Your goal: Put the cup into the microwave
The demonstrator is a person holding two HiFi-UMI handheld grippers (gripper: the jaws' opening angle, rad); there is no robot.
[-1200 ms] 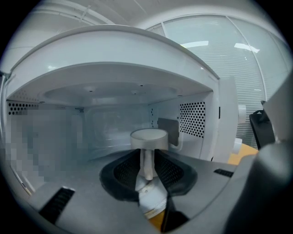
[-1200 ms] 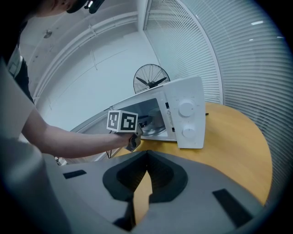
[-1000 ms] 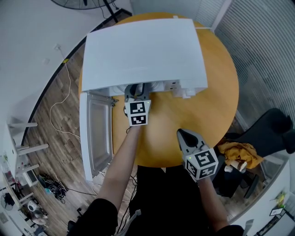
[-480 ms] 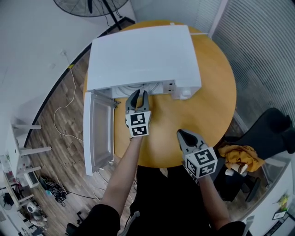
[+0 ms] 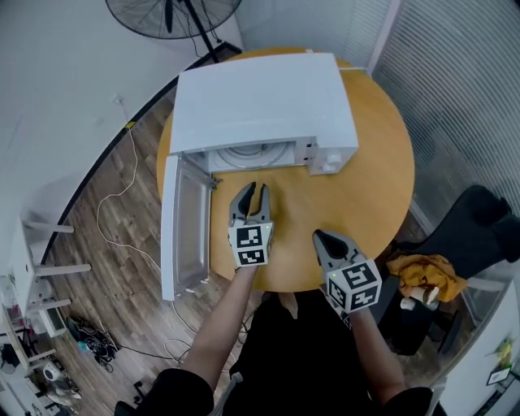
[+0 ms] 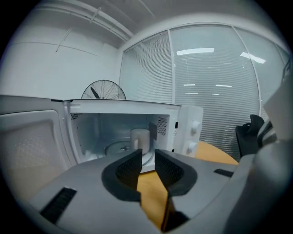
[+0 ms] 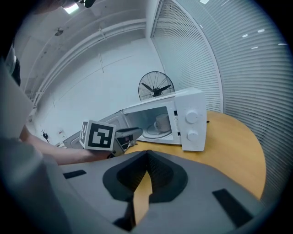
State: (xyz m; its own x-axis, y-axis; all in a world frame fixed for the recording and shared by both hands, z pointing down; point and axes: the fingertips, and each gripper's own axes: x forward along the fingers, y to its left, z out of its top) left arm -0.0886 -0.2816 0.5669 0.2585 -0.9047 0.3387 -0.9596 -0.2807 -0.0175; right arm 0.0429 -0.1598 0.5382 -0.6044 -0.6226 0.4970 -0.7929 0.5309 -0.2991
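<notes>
A white cup [image 6: 139, 139] stands on the glass turntable inside the white microwave [image 5: 264, 101]; the right gripper view also shows the cup [image 7: 161, 122] in there. The microwave door [image 5: 183, 223] hangs wide open to the left. In front of the cavity, over the round wooden table [image 5: 370, 187], my left gripper [image 5: 250, 201] is open with nothing between its fingers, and its jaws point at the cup [image 6: 146, 161]. Nearer the table's front edge my right gripper [image 5: 322, 238] is shut and empty [image 7: 146, 157]. The head view hides the cup.
The microwave's knobs [image 7: 190, 125] face the front right. A black chair [image 5: 479, 236] and a yellow cloth [image 5: 418, 268] lie right of the table. A standing fan [image 5: 175, 12] is behind it. A white cable [image 5: 114, 187] runs over the wooden floor at left.
My left gripper has drawn back out of the microwave cavity toward the table's front, open and empty. The right gripper has stayed where it was.
</notes>
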